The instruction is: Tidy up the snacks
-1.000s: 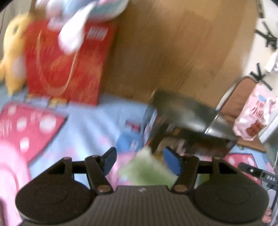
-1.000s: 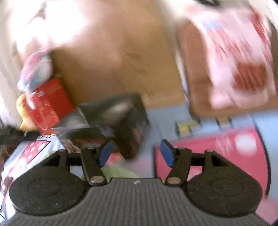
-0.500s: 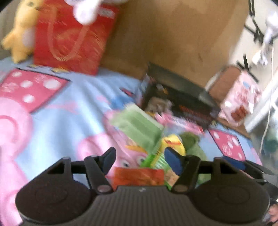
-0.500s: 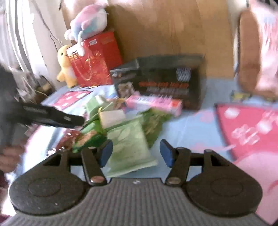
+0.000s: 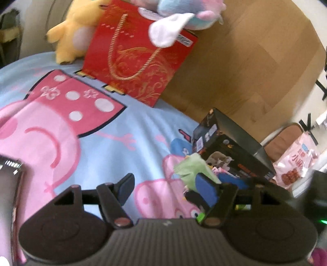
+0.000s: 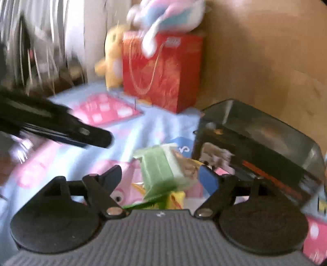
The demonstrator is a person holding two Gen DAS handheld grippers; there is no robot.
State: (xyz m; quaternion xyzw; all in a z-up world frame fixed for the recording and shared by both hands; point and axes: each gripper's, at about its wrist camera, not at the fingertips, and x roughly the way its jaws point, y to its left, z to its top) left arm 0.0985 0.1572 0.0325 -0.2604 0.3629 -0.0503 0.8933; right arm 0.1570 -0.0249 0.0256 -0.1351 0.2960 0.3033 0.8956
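Note:
A pile of snack packets lies on the cartoon bedsheet (image 5: 122, 131) in front of a black box (image 5: 231, 147). A pale green packet (image 5: 192, 169) tops the pile. My left gripper (image 5: 165, 186) hovers left of the pile, jaws opening, with only sheet between them. In the right wrist view my right gripper (image 6: 161, 177) is close over the green packet (image 6: 161, 169). Its jaws are opening and the packet shows between the pads untouched. The black box (image 6: 255, 147) stands just right of it. One black finger of the left gripper (image 6: 81, 131) reaches in from the left.
A red gift bag (image 5: 139, 59) stands at the back against a wooden board (image 5: 245, 61), with a yellow plush (image 5: 75, 28) and a pastel plush (image 5: 184, 12) by it. A pink snack bag (image 5: 296, 161) lies on a chair at right. A dark object (image 5: 10, 178) sits at the left edge.
Both views have swung left and levelled out. The left gripper slid left off the snack pile. The right gripper came in over the green packet, and its jaws stand wider.

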